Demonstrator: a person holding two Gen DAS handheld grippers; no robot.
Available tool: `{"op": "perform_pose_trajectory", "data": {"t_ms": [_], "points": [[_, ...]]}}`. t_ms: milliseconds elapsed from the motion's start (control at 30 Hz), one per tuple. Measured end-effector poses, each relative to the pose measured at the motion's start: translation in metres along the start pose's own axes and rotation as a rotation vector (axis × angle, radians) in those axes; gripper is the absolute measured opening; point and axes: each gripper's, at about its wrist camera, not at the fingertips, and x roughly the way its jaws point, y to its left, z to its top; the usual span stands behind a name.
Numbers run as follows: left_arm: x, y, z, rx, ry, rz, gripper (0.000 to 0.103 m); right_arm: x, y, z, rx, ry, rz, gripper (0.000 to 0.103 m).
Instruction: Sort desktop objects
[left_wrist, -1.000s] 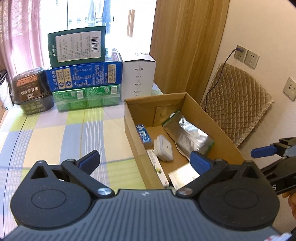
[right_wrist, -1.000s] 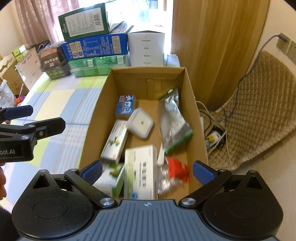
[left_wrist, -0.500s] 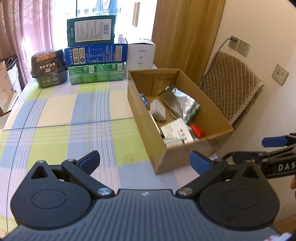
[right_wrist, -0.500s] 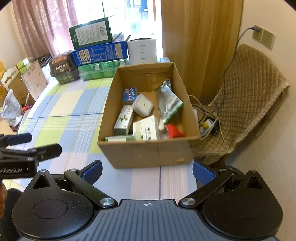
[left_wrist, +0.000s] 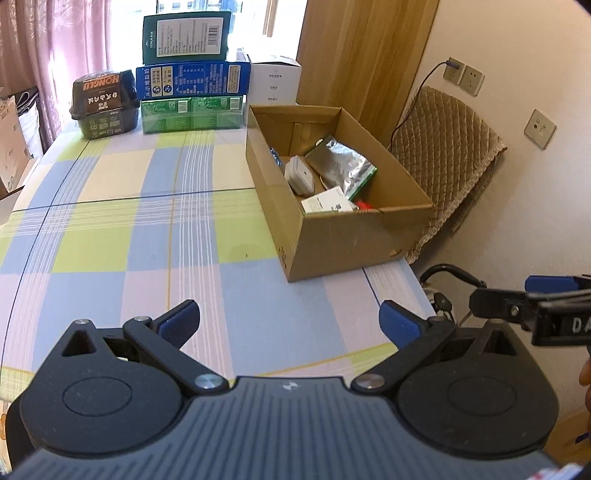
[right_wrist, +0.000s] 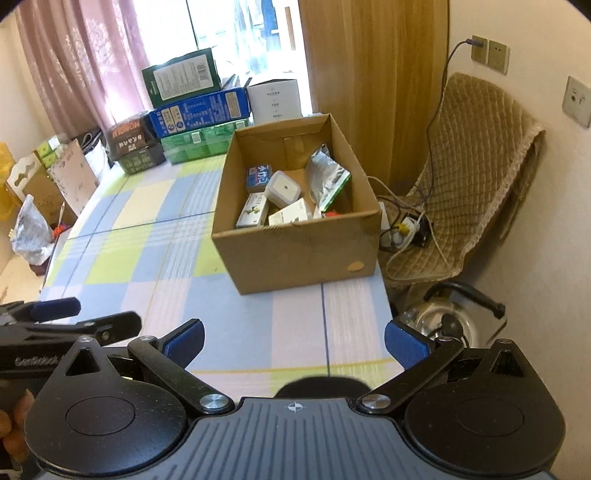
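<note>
- With both tools spread wide and empty, left gripper (left_wrist: 289, 320) and right gripper (right_wrist: 293, 341) hang over the near table (left_wrist: 110, 236) edge.
- Cardboard box (right_wrist: 295, 254) mid-table holds the small items; open tabletop looks bare, so sorting seems done.
- Far stack: dark tub (left_wrist: 105, 105) reads "HONGLU".

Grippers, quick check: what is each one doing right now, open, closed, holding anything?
Left gripper: open, fingers wide apart, holding nothing.
Right gripper: open, fingers wide apart, holding nothing.
</note>
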Motion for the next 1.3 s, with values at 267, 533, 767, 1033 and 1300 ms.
{"op": "perform_pose_trajectory", "data": {"t_ms": [267, 533, 767, 1033, 1300], "points": [[-0.016, -0.004, -0.012, 0.004, -0.017, -0.010, 0.102, -0.022, 0.011, -0.020, -0.014, -0.026, 0.000, 0.101], [-0.027, -0.005, -0.019, 0.008, -0.035, -0.011, 0.102, -0.031, 0.016, -0.024, -0.011, -0.056, 0.001, 0.101], [-0.031, -0.003, -0.022, 0.003, -0.043, -0.014, 0.102, -0.033, 0.019, -0.025, -0.020, -0.065, 0.002, 0.101], [-0.030, -0.005, -0.021, 0.007, -0.045, -0.022, 0.102, -0.031, 0.018, -0.027, -0.010, -0.068, -0.007, 0.101], [-0.027, -0.005, -0.021, 0.012, -0.037, -0.035, 0.102, -0.028, 0.015, -0.028, -0.002, -0.066, -0.010, 0.101]]}}
